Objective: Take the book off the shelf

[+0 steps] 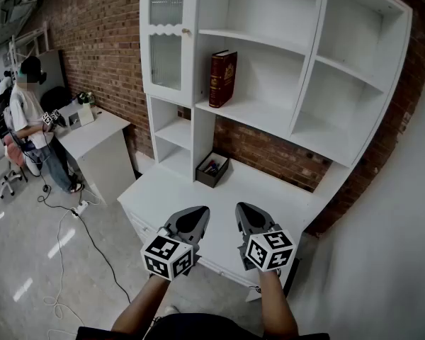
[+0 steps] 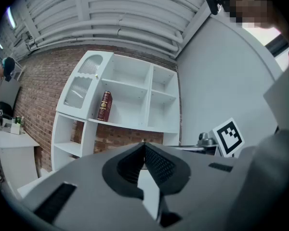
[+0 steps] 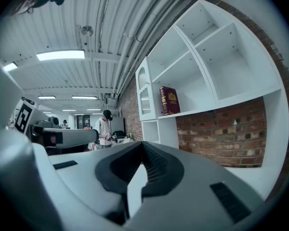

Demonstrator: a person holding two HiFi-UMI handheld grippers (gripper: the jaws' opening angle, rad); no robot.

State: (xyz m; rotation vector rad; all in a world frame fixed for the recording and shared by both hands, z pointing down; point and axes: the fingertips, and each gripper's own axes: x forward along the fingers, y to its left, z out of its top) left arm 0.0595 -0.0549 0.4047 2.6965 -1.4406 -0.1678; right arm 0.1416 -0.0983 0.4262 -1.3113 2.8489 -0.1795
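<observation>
1. The book (image 1: 222, 78), dark red with gilt lettering on its spine, stands on end on a shelf of the white shelf unit (image 1: 308, 69). It sits at the left end of a wide open compartment, just beside the partition that borders the glazed cabinet door (image 1: 166, 41). Nothing else shares that shelf.
2. The left gripper (image 1: 200, 211) is level over the near edge of the white counter (image 1: 255, 183). Its jaws are pressed fully together with nothing between them.
3. The right gripper (image 1: 242, 208) hangs just beside it, also level. Its jaws meet at the tips and hold nothing.
4. Both grippers are well apart from the book, which is higher up and across the counter. A small black open box (image 1: 212, 169) sits on the counter below the book's shelf.
5. The step in hand looks like the very start, since the reach has not begun and the book is untouched.
6. The next move probably calls for one gripper to rise and travel over the counter to the book's free right side. Its jaws should open wider than the book's thickness and close across the spine before drawing it straight out.
7. A person (image 1: 28, 112) stands at another bench far to the left, clear of the work.
</observation>
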